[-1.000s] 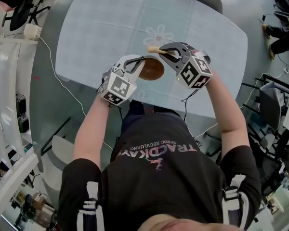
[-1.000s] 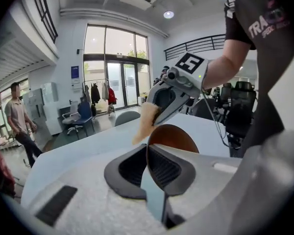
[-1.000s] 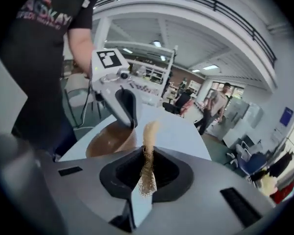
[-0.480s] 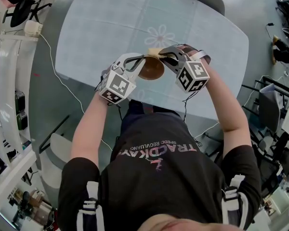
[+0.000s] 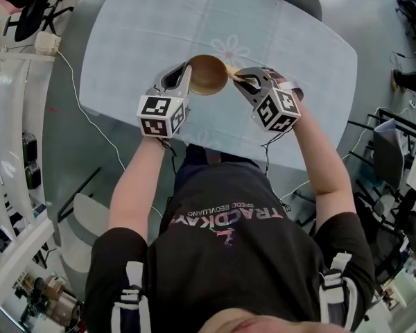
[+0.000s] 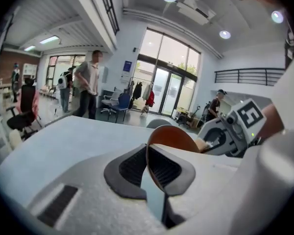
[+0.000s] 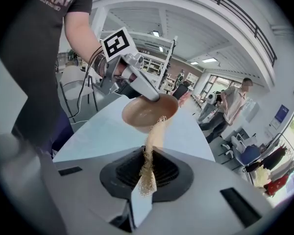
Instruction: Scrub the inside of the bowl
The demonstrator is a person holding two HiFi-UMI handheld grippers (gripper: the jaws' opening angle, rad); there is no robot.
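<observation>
L: left tool clamped on round brown wooden bowl rim | R: right tool pinching tan fibrous scrubber | scrubbing looks mostly ahead

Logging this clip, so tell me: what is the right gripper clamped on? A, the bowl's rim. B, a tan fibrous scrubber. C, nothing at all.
B: the right gripper is shut on the tan fibrous scrubber, while the left gripper pinches the brown bowl by its rim.

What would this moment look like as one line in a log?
left claw: shut on bowl rim, bowl tilted | right claw: shut on scrubber | scrubber tip: at bowl rim
</observation>
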